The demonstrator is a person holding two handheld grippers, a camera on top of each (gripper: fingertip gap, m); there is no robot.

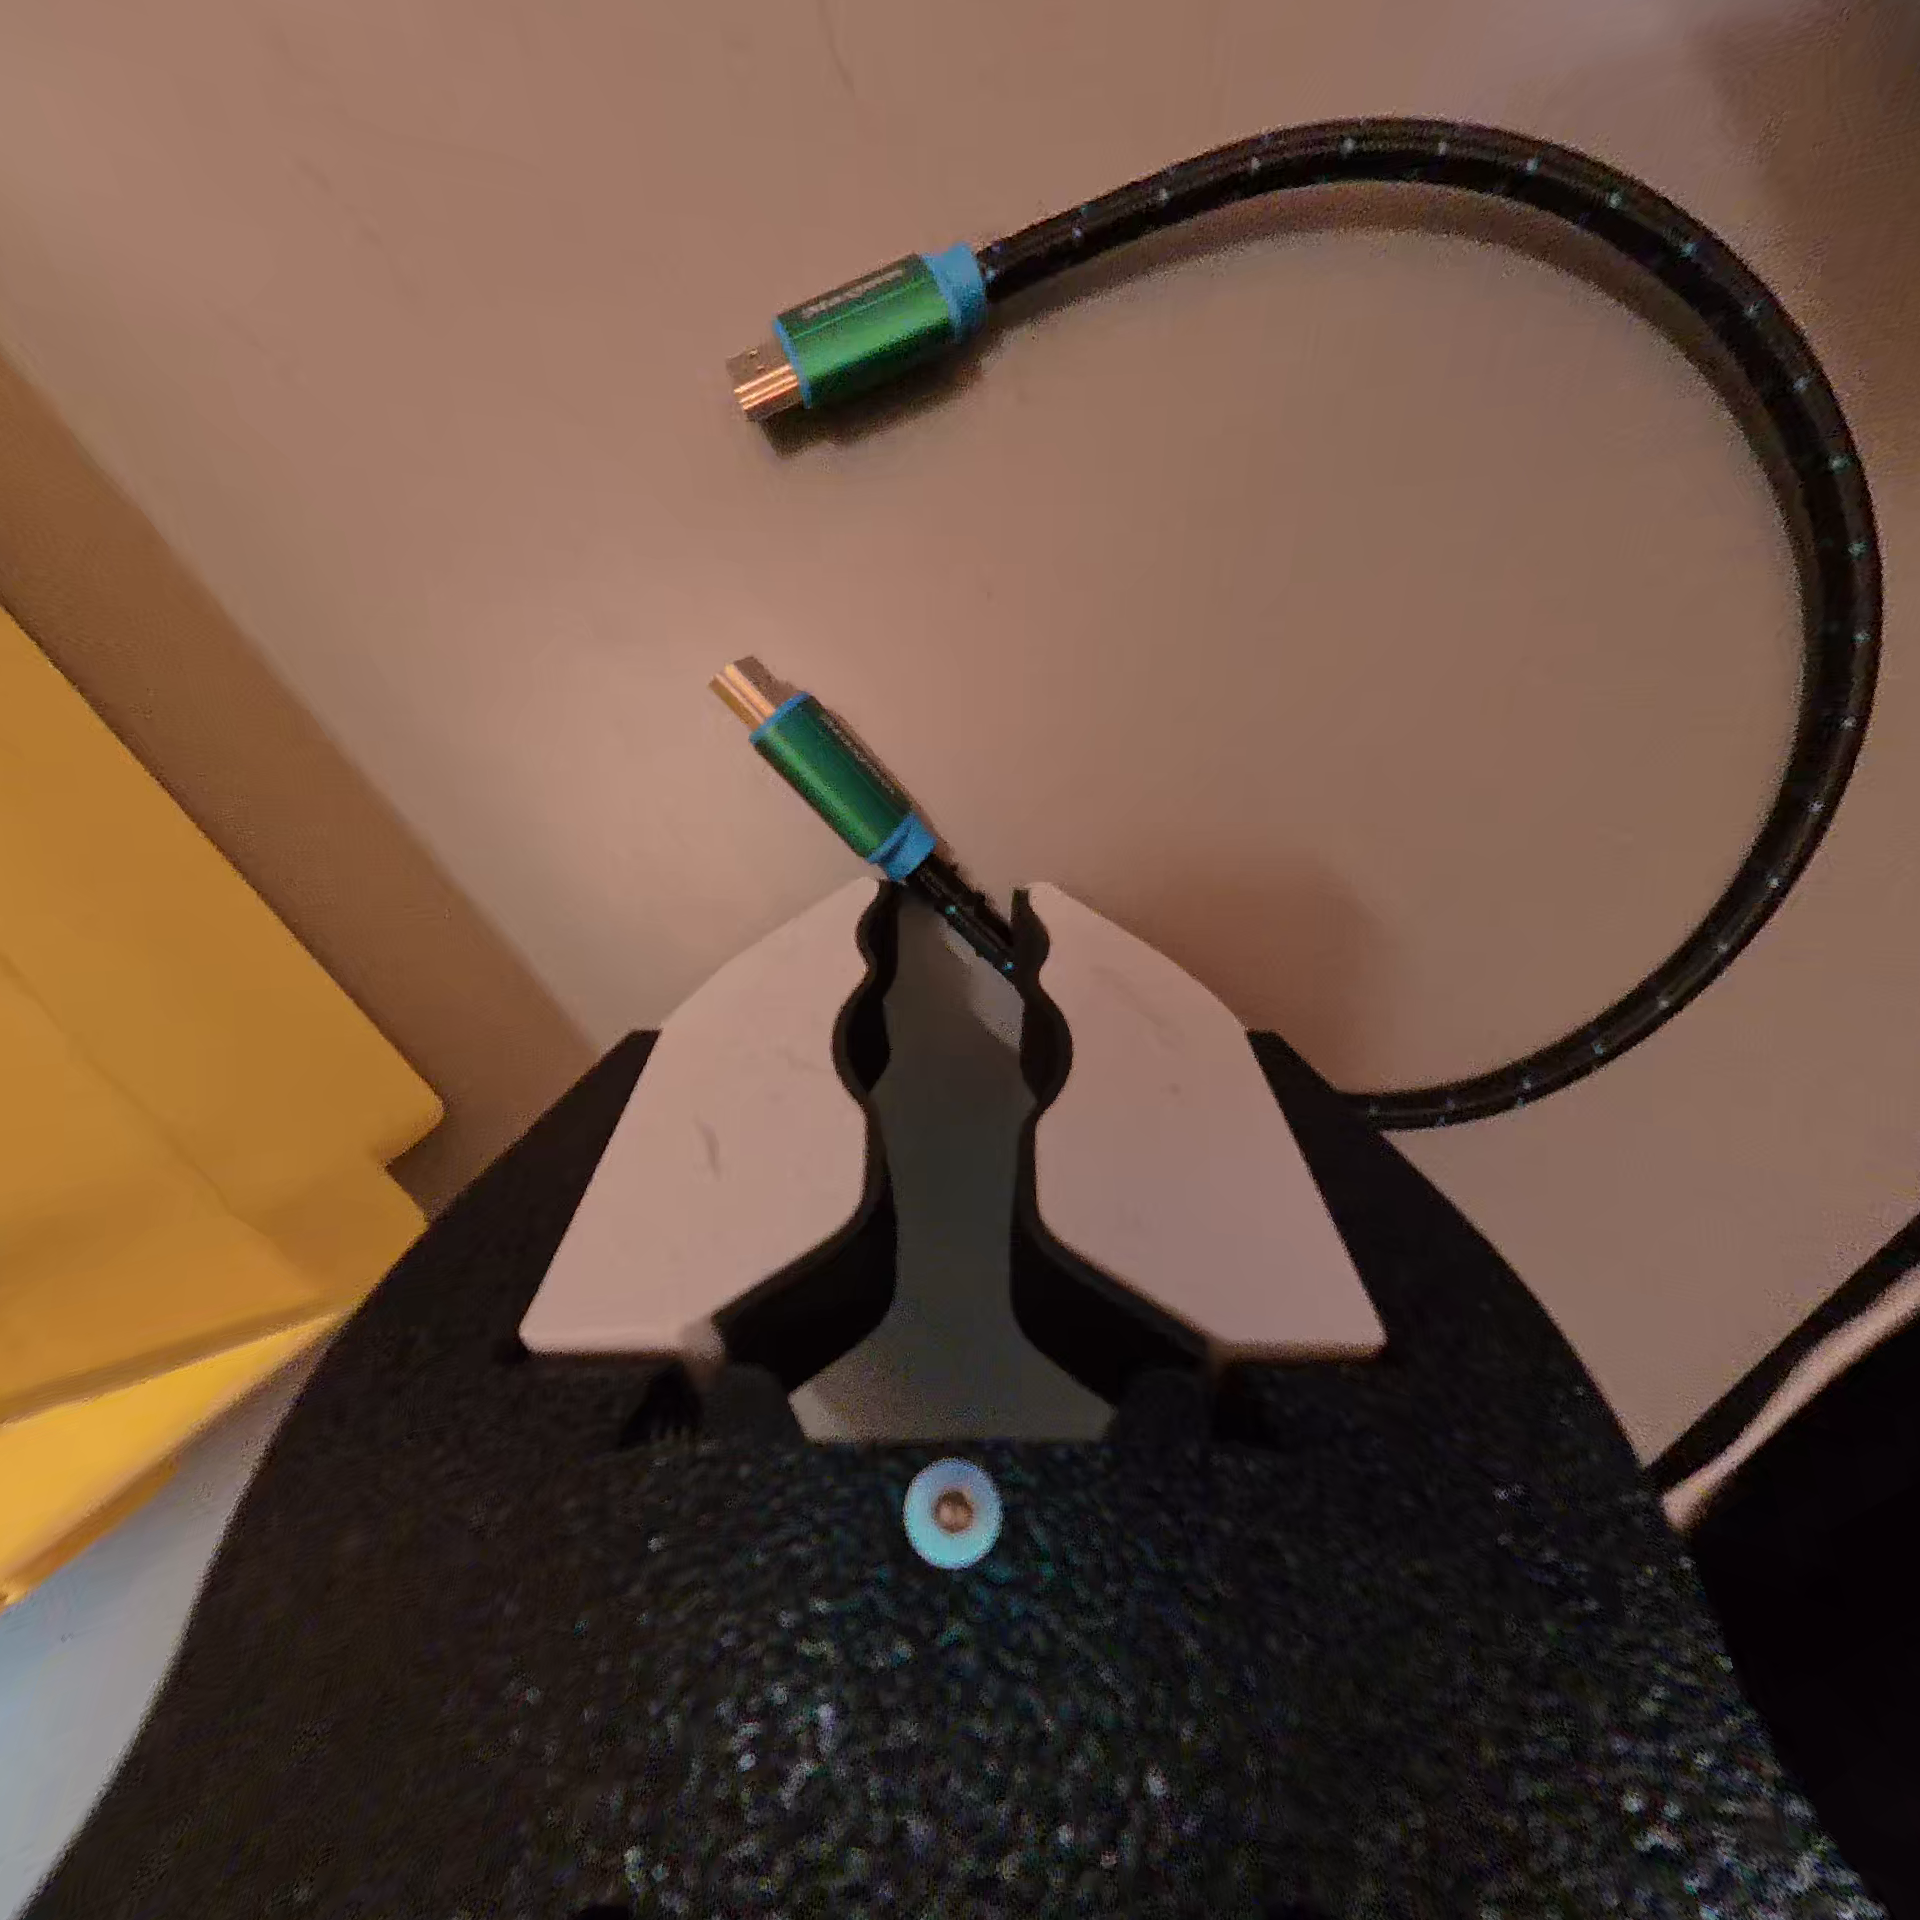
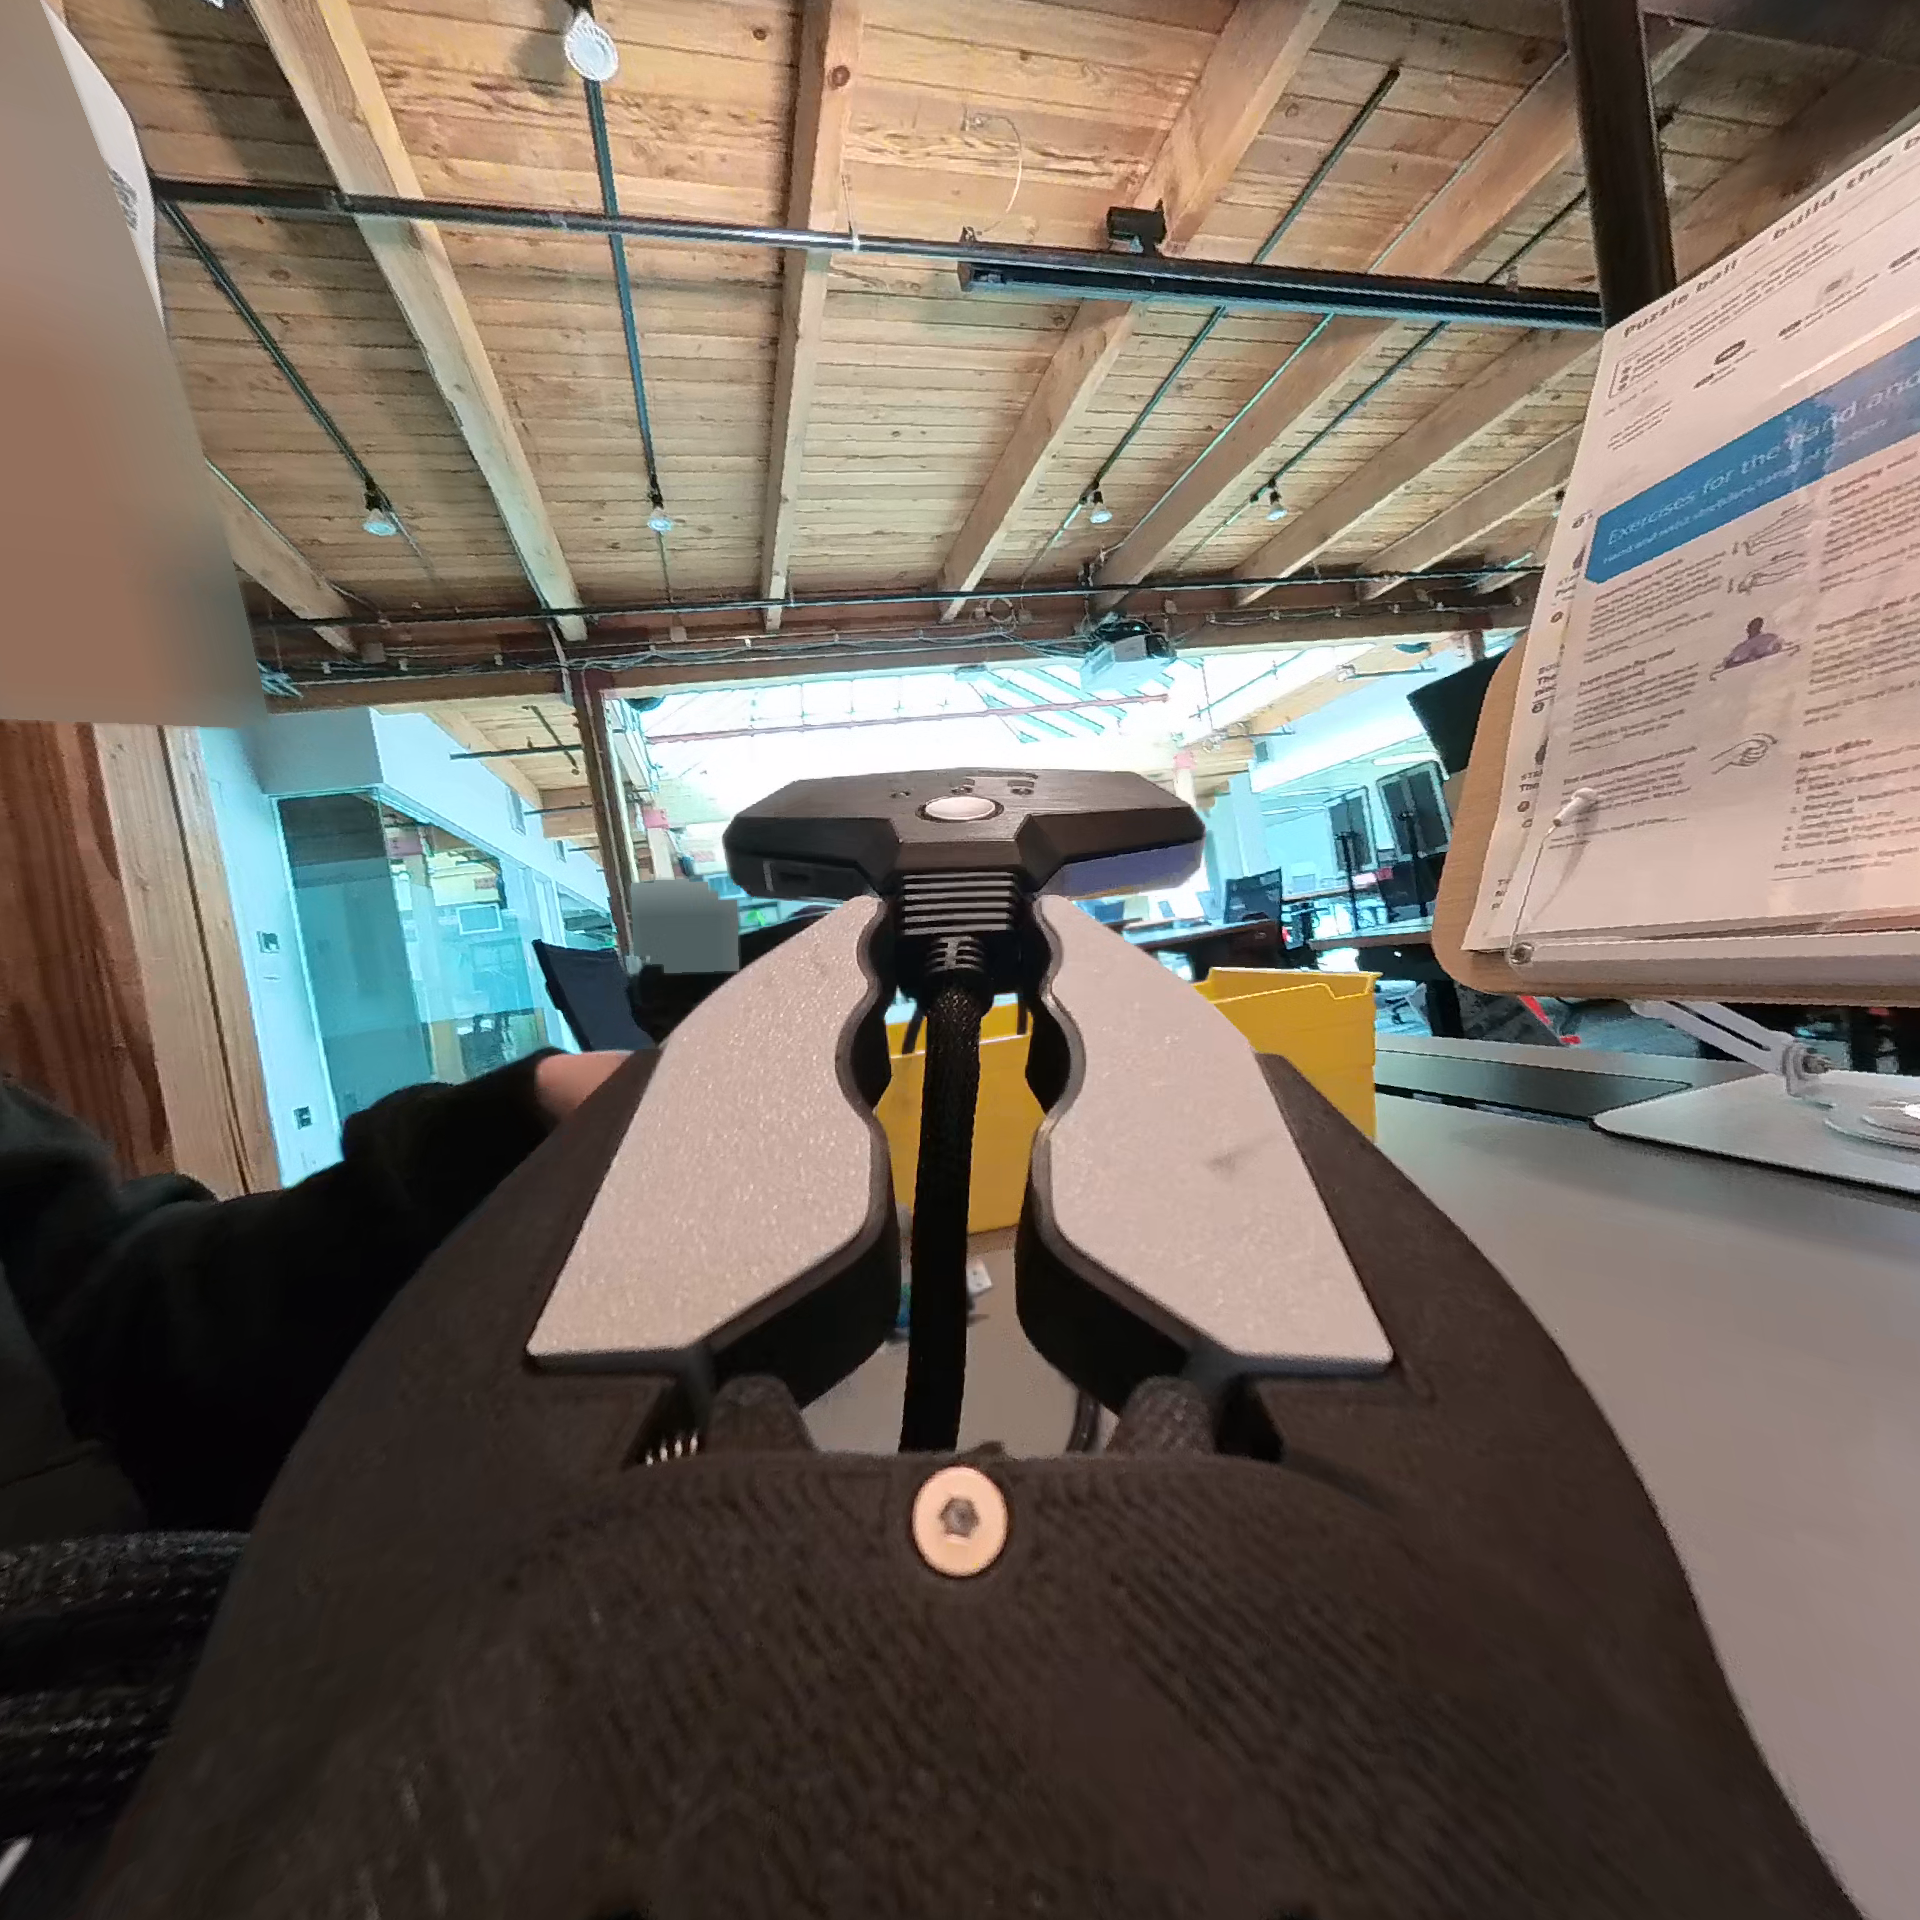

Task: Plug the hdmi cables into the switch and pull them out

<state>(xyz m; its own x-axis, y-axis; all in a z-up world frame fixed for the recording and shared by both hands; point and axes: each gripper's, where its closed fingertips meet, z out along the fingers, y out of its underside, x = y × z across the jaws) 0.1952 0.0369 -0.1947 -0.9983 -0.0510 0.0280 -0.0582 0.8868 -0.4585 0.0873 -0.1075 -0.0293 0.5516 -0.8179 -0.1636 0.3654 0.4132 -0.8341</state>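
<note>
A black braided HDMI cable (image 1: 1849, 582) loops over the grey table (image 1: 416, 312). Its far green plug (image 1: 862, 332) lies flat. The near green plug (image 1: 826, 774) points away from my left gripper (image 1: 956, 899), just past the tips. The jaws stand a narrow gap apart, wider than the cable, which runs through the gap and under the right fingertip (image 1: 1049, 935). My right gripper (image 2: 956, 925) is shut on the ribbed neck of the black switch (image 2: 966, 831) and holds it up in the air. The switch's own black cable (image 2: 951, 1195) hangs between the fingers.
A yellow bin (image 1: 156, 1039) stands left of the left gripper and also shows in the right wrist view (image 2: 1288, 1029). A board with printed sheets (image 2: 1714, 675) stands on the right above a metal base (image 2: 1766, 1132). A person's dark sleeve (image 2: 208, 1247) is at the left.
</note>
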